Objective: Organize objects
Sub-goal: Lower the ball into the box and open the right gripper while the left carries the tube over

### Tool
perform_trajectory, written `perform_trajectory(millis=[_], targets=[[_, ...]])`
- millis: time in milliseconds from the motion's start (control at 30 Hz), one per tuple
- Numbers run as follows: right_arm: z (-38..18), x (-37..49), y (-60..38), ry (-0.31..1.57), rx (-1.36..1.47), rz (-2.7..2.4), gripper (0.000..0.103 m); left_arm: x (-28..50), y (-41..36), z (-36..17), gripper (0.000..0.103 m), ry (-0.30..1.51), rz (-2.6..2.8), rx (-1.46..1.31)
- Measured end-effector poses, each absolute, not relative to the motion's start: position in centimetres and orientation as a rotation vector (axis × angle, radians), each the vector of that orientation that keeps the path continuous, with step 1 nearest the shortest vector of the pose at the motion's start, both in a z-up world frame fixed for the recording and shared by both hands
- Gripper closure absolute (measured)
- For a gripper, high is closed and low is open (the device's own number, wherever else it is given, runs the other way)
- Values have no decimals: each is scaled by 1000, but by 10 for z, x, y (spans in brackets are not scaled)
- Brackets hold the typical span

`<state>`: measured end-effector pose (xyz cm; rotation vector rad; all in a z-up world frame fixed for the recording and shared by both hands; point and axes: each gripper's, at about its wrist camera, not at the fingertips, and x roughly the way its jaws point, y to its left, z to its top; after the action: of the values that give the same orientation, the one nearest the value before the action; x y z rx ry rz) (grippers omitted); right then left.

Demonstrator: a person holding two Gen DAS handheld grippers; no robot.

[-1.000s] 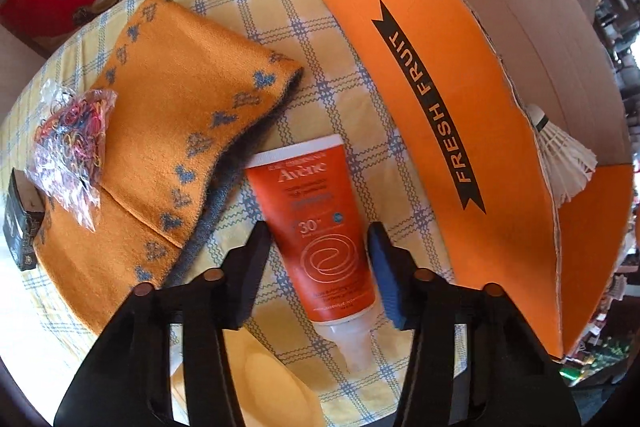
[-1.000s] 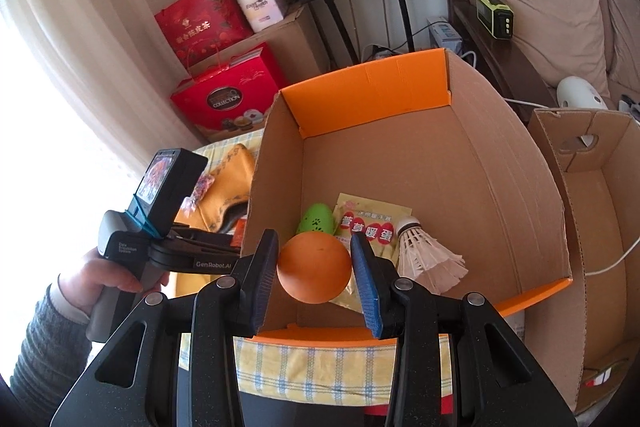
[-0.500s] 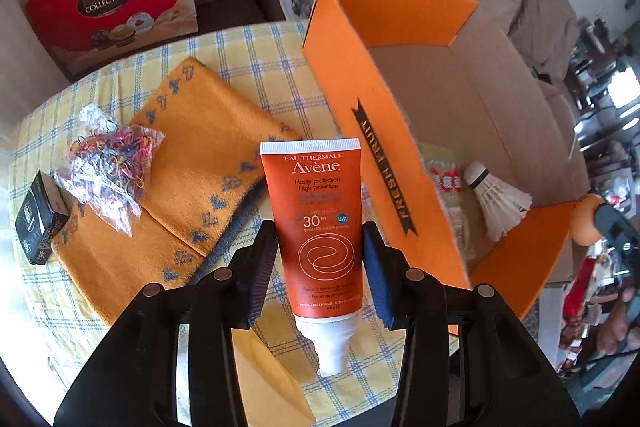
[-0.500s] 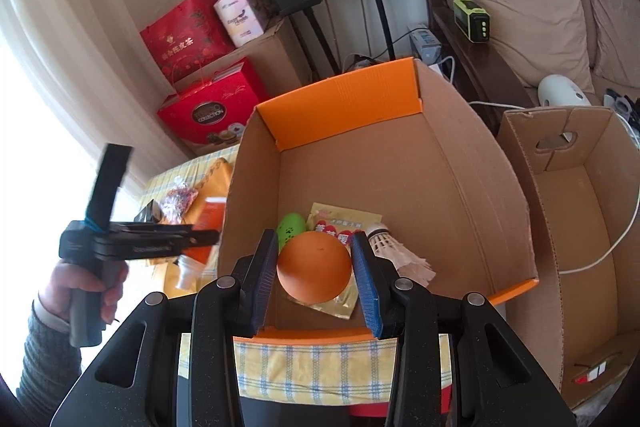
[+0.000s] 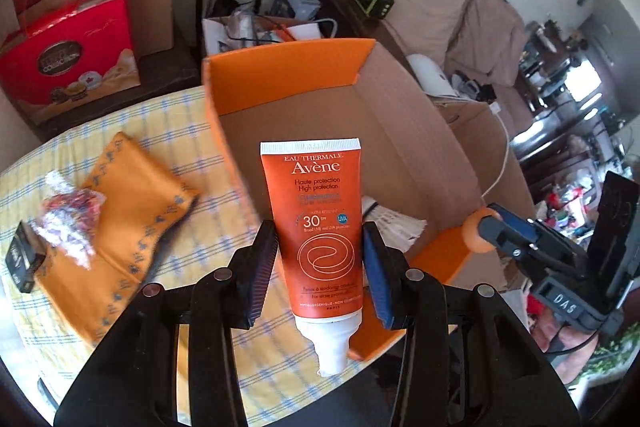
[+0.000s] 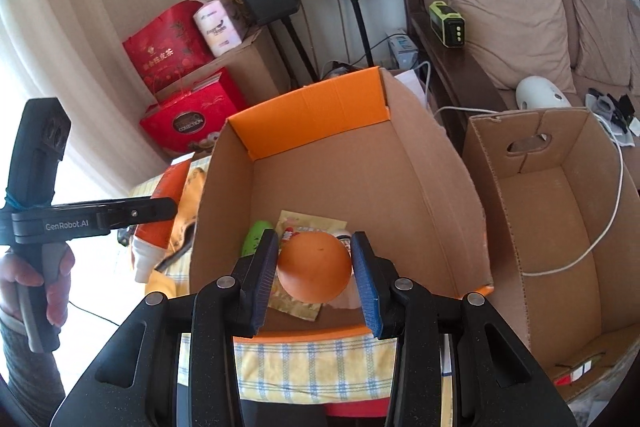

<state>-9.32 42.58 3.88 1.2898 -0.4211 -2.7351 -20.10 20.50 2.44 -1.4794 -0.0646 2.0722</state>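
Observation:
My left gripper (image 5: pixel 319 259) is shut on an orange Avène sunscreen tube (image 5: pixel 320 223), cap towards me, held in the air over the near left wall of the orange cardboard box (image 5: pixel 296 67). My right gripper (image 6: pixel 314 263) is shut on an orange ball (image 6: pixel 314 267) just above the box's near edge (image 6: pixel 304 331). Inside the box lie a green egg-shaped thing (image 6: pixel 256 237), a yellow snack packet (image 6: pixel 296 223) and a shuttlecock (image 5: pixel 394 223). The left gripper with the tube (image 6: pixel 168 199) shows at the left of the right wrist view.
On the yellow checked tablecloth (image 5: pixel 180 131) lie an orange knitted cloth (image 5: pixel 124 211), a bag of coloured rubber bands (image 5: pixel 68 215) and a small black box (image 5: pixel 22 261). A second, brown cardboard box (image 6: pixel 560 219) stands to the right. Red gift bags (image 6: pixel 188 123), speakers and a sofa are behind.
My left gripper has closed on the sunscreen tube, lifted it off the table and carried it right, over the box. My right gripper has stayed over the box's near edge with the ball.

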Motion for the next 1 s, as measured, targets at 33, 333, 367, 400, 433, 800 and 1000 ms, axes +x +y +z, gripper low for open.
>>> perform_trajectory(millis=[33,333,367,400,433,800,1000], targets=[[39,-92,429,-423,1292,-2741,65,-199,213,25,63,-66,2064,-1480],[21,-97,461,-410,1342,-2794,65,-213,300,7,63,-117,2051,-1494],[18,-99,463,-397,1354,-2803,65,-216,310,3,63,-134,2050,-1501],[15,-101,465,-381,1365,-2814,65,-218,317,1,63,-146,2048,-1506],[12,-103,467,-364,1378,-2824,65,-220,325,-3,63,-156,2045,-1514],[-10,-109,476,-238,1425,-2876,65,-240,382,-54,63,-253,1993,-1652],[-21,-113,475,-165,1448,-2889,65,-242,383,-87,63,-323,1924,-1766]])
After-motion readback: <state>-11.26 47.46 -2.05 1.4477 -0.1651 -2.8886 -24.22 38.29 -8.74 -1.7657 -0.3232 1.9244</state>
